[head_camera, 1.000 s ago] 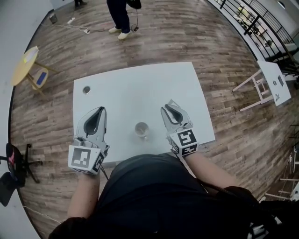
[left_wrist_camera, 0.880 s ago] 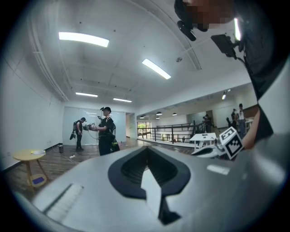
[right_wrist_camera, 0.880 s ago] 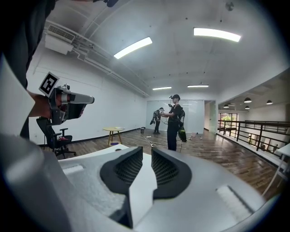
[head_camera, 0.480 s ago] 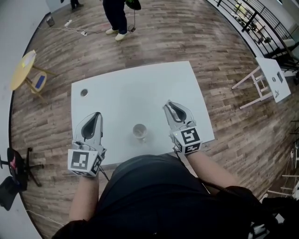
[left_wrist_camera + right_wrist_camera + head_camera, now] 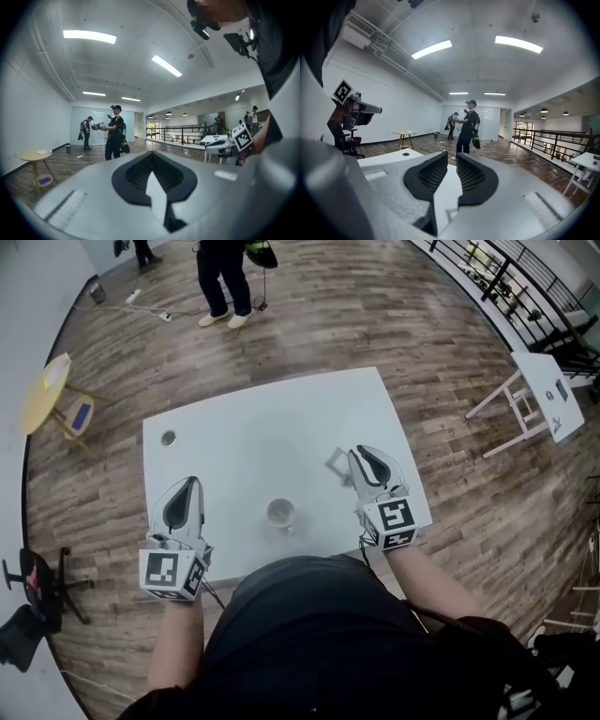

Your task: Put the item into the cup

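A small clear cup [image 5: 281, 514] stands near the front edge of the white table [image 5: 262, 418], between my two grippers. The item [image 5: 337, 463], a small pale flat piece, lies on the table just left of my right gripper's tip. My right gripper [image 5: 361, 455] is open, its dark pads a narrow gap apart with only table showing between them in the right gripper view [image 5: 451, 158]. My left gripper [image 5: 189, 485] hovers left of the cup; its pads meet in the left gripper view [image 5: 151, 155] and hold nothing. Neither gripper view shows the cup.
A round hole [image 5: 168, 438] sits in the table's far left corner. A person [image 5: 223, 277] stands on the wooden floor beyond the table. A yellow side table [image 5: 52, 381] is at the left and a white desk [image 5: 548, 399] at the right. My body is at the table's front edge.
My right gripper has slid to the right, away from the item, which has stayed where it lay on the table. The left gripper has hardly shifted against the table.
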A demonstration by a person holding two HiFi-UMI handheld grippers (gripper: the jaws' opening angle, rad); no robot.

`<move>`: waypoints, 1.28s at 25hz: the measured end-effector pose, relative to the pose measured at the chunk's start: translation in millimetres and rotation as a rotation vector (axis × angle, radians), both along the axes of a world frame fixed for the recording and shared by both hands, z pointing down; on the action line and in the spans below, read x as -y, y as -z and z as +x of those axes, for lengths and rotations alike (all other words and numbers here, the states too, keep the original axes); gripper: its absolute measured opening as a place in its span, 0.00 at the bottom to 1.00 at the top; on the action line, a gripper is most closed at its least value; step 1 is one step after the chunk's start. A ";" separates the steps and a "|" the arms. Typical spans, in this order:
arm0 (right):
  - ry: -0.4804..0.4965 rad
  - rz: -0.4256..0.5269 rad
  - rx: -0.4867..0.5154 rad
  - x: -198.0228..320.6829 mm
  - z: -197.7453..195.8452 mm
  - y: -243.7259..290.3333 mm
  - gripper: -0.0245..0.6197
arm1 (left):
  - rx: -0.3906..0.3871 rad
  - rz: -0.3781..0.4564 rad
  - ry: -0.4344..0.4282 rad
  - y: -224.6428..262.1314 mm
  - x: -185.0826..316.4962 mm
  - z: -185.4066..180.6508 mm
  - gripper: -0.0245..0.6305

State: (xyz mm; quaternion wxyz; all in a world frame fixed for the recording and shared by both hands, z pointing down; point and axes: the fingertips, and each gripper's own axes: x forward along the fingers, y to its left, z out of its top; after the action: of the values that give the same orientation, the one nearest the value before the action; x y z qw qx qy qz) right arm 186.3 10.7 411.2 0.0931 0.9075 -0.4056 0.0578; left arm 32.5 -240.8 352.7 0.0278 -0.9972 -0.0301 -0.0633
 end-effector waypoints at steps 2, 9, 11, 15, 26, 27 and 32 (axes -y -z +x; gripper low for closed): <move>-0.011 0.000 -0.003 -5.8 3.3 -0.1 0.12 | 0.000 -0.003 0.007 0.2 1.2 0.7 0.04; -0.033 0.004 -0.017 -16.2 7.6 0.7 0.09 | 0.005 -0.006 0.028 -3.6 8.1 1.2 0.04; -0.035 0.006 -0.015 -17.4 8.7 0.6 0.06 | 0.011 0.001 0.027 -5.1 8.1 2.6 0.04; -0.040 0.007 -0.021 -19.6 12.4 0.9 0.05 | 0.020 0.001 0.026 -8.2 8.7 4.3 0.04; -0.044 0.003 -0.014 -23.7 13.5 -2.0 0.04 | 0.028 0.018 0.016 -10.3 5.1 3.7 0.04; -0.043 0.002 -0.012 -23.6 13.6 -2.5 0.04 | 0.029 0.020 0.018 -10.3 5.6 3.6 0.04; -0.038 0.002 -0.011 -24.6 15.1 -3.3 0.04 | 0.028 0.027 0.021 -8.7 5.2 4.9 0.04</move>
State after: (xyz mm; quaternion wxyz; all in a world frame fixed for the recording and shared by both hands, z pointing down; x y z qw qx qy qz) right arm 201.4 35.3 414.4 0.0933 0.9153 -0.3880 0.0542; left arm 37.4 -246.0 361.3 0.0404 -0.9959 -0.0192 -0.0781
